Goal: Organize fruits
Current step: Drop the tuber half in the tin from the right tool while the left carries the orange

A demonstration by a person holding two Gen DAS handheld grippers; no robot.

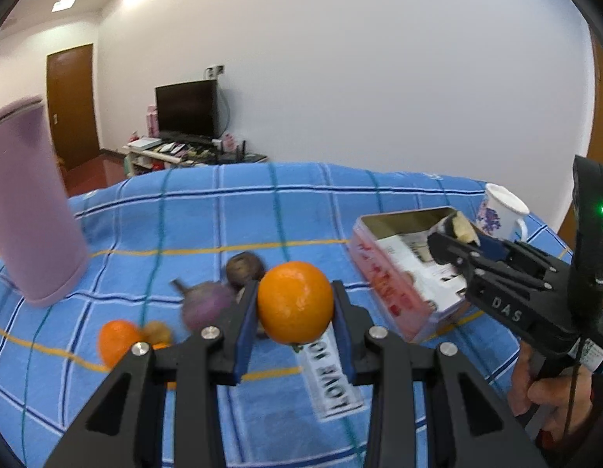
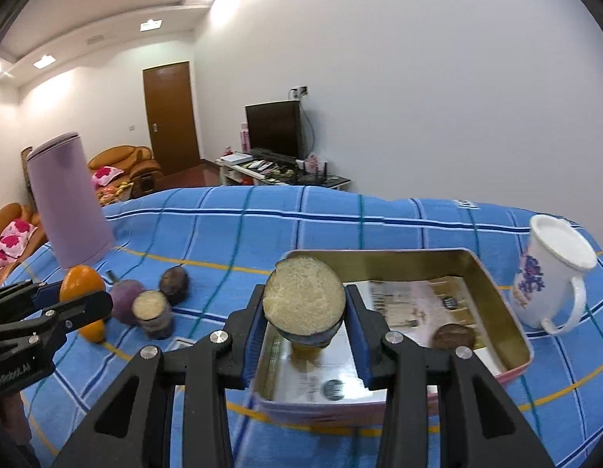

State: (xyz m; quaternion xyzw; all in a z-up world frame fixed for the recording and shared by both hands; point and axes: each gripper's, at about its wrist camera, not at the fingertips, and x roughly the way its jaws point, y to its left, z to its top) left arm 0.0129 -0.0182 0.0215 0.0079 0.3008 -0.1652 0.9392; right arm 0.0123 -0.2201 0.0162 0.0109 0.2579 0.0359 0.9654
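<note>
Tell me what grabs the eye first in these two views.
The orange pinched in the left claw above the blue checked cloth stands out first. Next, the right claw grips a cut fruit half, pale flesh facing the camera, over the open tin. A tall purple canister stands far left on the cloth, with more fruit lying below it.

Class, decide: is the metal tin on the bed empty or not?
Not empty. The tin holds one dark round fruit on its floor; the right gripper carries a cut fruit above it.
</note>
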